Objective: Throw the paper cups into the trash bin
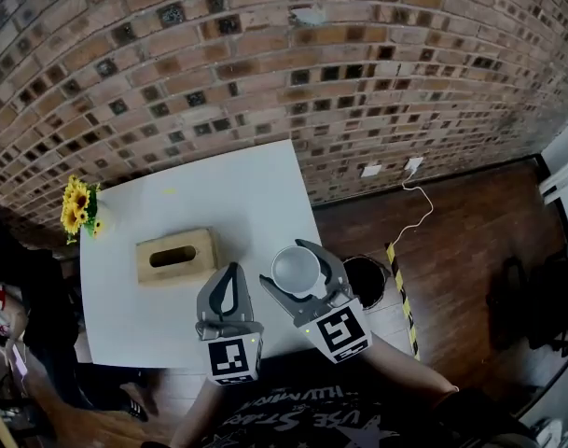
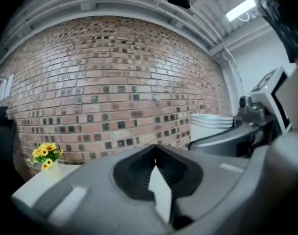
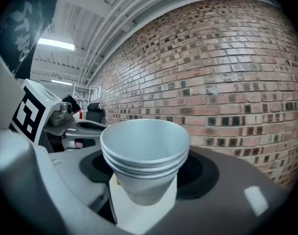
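A nested stack of white paper cups (image 1: 296, 267) stands upright between the jaws of my right gripper (image 1: 298, 273), which is shut on it, held above the table's near right corner. In the right gripper view the cups (image 3: 145, 153) fill the gap between the jaws, rims up. A round black trash bin (image 1: 367, 281) stands on the floor just right of the table, to the right of the held cups. My left gripper (image 1: 231, 283) hovers beside the right one, its jaws shut with nothing between them (image 2: 155, 153). The left gripper view also catches the cups (image 2: 210, 123) at its right.
On the white table (image 1: 246, 194) lie a wooden tissue box (image 1: 176, 256) and a small vase of yellow flowers (image 1: 78, 209) at its left edge. A brick wall runs behind. A white cable (image 1: 416, 215) and a yellow-black strip (image 1: 402, 301) lie on the wooden floor beside the bin.
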Action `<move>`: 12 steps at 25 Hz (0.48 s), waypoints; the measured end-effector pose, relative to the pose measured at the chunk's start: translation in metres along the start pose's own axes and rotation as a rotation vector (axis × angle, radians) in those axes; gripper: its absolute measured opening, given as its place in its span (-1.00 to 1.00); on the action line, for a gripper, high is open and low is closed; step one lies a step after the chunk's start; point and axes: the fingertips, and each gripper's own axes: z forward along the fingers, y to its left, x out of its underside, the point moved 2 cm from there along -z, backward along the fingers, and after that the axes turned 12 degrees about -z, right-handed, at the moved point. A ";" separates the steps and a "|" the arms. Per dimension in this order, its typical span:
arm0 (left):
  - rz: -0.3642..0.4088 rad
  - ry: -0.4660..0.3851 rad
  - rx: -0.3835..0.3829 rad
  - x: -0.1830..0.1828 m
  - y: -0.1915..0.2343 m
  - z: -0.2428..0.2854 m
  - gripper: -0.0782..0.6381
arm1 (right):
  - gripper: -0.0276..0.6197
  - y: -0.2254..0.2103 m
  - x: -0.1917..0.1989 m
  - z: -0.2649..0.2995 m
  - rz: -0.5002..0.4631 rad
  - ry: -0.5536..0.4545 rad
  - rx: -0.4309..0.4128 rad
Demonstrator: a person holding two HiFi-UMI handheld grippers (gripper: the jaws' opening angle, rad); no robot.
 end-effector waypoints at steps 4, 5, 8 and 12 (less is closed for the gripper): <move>-0.012 0.000 0.002 -0.009 0.002 0.001 -0.77 | 0.16 -0.008 0.002 -0.006 0.021 0.001 0.037; -0.019 -0.007 0.003 -0.013 0.003 0.003 -0.77 | 0.16 -0.010 0.003 -0.006 0.025 0.005 0.044; -0.011 -0.014 0.032 -0.016 0.009 0.010 -0.77 | 0.16 -0.018 0.002 -0.004 0.014 -0.001 0.085; 0.157 0.002 0.104 -0.009 0.007 0.027 -0.77 | 0.16 -0.033 -0.004 -0.008 -0.036 -0.009 0.188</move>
